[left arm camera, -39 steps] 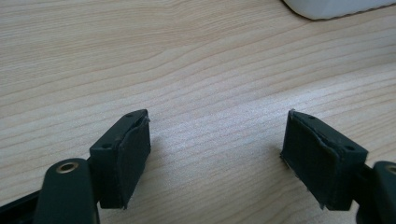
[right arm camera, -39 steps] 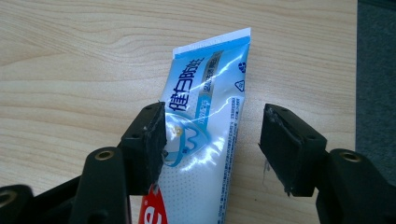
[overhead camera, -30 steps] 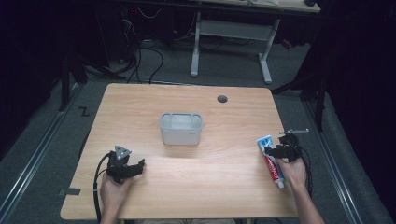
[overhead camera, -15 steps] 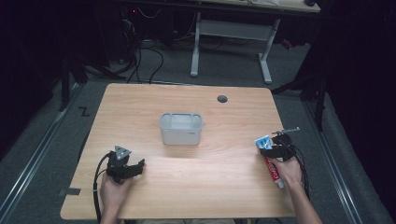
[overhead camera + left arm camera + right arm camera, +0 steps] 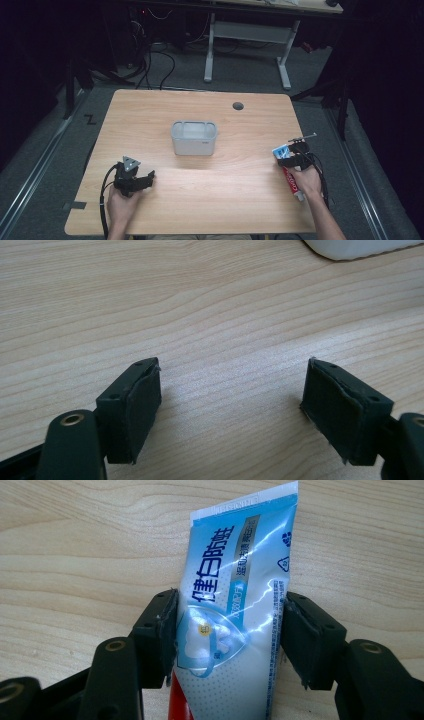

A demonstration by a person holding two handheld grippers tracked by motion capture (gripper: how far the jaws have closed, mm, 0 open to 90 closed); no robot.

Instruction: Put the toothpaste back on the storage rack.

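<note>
A blue, white and red toothpaste tube (image 5: 291, 183) lies flat near the table's right edge. My right gripper (image 5: 291, 156) is over its blue crimped end. In the right gripper view, the tube (image 5: 240, 580) runs up between the jaws of the right gripper (image 5: 230, 640). Both pads touch its side edges, and the jaws have just been closing on it. My left gripper (image 5: 142, 181) rests at the front left of the table. In its own view the left gripper (image 5: 232, 405) stands open over bare wood, with nothing between the jaws.
A pale translucent bin (image 5: 194, 137) stands at the table's middle, and its corner (image 5: 360, 247) shows ahead of the left gripper. A cable hole (image 5: 238, 106) sits at the back right. A thin metal rod (image 5: 302, 137) lies just behind the right gripper.
The right hand has shifted a little to the left, onto the tube's blue end, and its jaws have drawn in against the tube. The left hand has not moved.
</note>
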